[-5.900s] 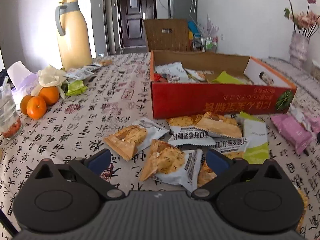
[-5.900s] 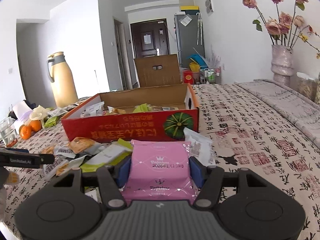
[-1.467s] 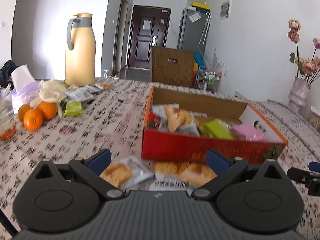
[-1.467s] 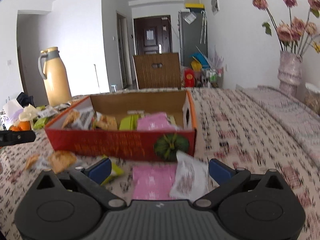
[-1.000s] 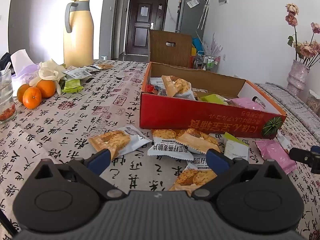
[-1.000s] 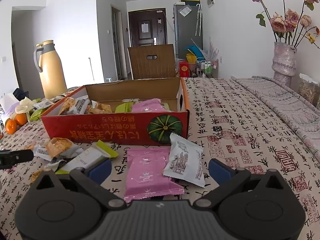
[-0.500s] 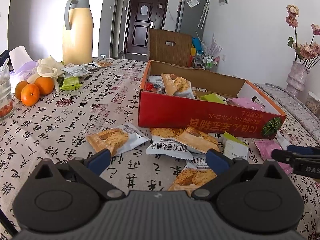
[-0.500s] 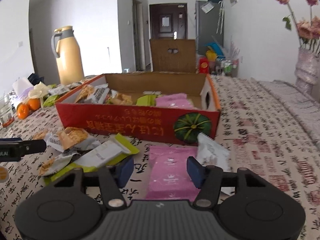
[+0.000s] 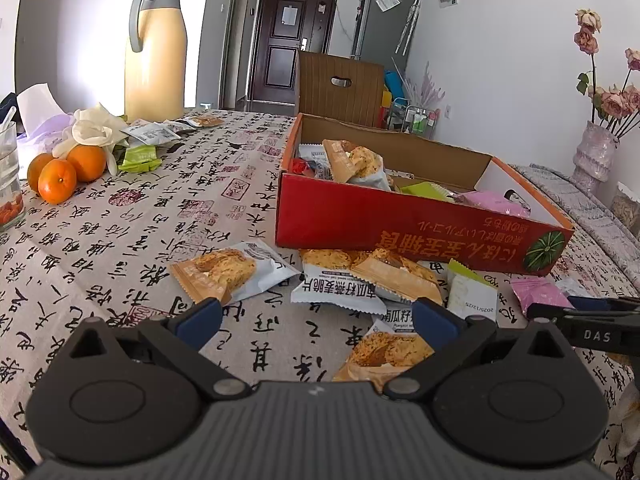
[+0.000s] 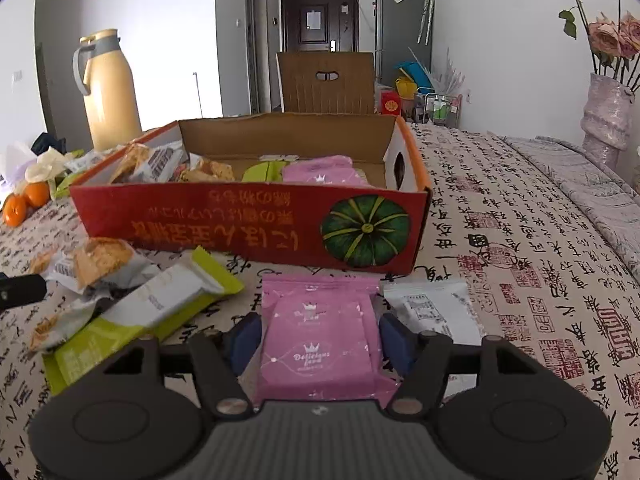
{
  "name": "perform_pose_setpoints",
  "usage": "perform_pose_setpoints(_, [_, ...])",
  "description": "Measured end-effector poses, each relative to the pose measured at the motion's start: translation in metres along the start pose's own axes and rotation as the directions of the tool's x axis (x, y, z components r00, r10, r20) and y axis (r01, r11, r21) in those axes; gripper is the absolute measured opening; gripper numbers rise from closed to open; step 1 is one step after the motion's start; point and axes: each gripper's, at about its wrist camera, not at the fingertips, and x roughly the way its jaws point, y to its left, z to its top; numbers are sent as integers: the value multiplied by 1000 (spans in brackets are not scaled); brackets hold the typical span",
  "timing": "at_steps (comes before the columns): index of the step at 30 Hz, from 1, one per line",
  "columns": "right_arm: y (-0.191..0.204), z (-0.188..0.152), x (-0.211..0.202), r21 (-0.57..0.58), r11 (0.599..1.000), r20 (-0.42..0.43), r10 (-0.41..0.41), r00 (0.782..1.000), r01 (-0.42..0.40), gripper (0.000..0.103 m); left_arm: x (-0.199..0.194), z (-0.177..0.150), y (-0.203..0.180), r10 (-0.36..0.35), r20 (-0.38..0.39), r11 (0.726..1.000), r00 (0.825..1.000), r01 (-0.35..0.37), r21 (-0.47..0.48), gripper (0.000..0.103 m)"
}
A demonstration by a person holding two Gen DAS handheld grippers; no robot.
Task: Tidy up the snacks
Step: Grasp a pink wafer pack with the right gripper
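Note:
A red cardboard box (image 10: 248,224) holding several snack packets stands on the patterned tablecloth. In front of it lies a pink snack packet (image 10: 320,344), on the cloth between the pads of my right gripper (image 10: 320,336). The pads touch its two long sides, and the jaws are opening a little. My left gripper (image 9: 316,314) hangs open over loose biscuit packets (image 9: 224,272), nothing between its fingers. The box (image 9: 400,220) lies beyond them. The right gripper's finger (image 9: 580,312) shows at the right edge of the left wrist view.
A white packet (image 10: 432,308) and a green-and-white packet (image 10: 160,308) flank the pink one. A yellow thermos (image 9: 156,52), oranges (image 9: 60,172) and a glass (image 9: 8,184) stand at the left. At the far right a vase of flowers (image 10: 604,120), behind the table a chair (image 9: 340,84).
My right gripper went from wide open to closed around the pink packet while moving down and toward it. The left gripper has stayed put and open.

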Motion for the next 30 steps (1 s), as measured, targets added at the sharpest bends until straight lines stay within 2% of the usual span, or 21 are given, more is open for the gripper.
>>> perform_pose_setpoints(7, [1,-3,5,-1,1000,-10,-2,1000,2,65,-1,0,-1,-2,-2,1000,1000,2,-4,103])
perform_pose_setpoints(11, [3,-3,3,-8,1000,-1,-14,1000,14,61,-3,1,-2,-6,0,1000,1000,6,-3,103])
perform_pose_setpoints(17, [2,-3,-12,17,1000,59,-9,998,8,61,-7,10,3,-12,6,1000,1000,12,-7,103])
perform_pose_setpoints(24, [-1,-7,-34,31,999,111,-12,994,8,61,-5,31,19,24,21,998,999,-26,65,103])
perform_pose_setpoints(30, [-8,-9,-43,52,998,134,-42,990,35,61,18,50,39,55,-35,990,998,-50,133,103])
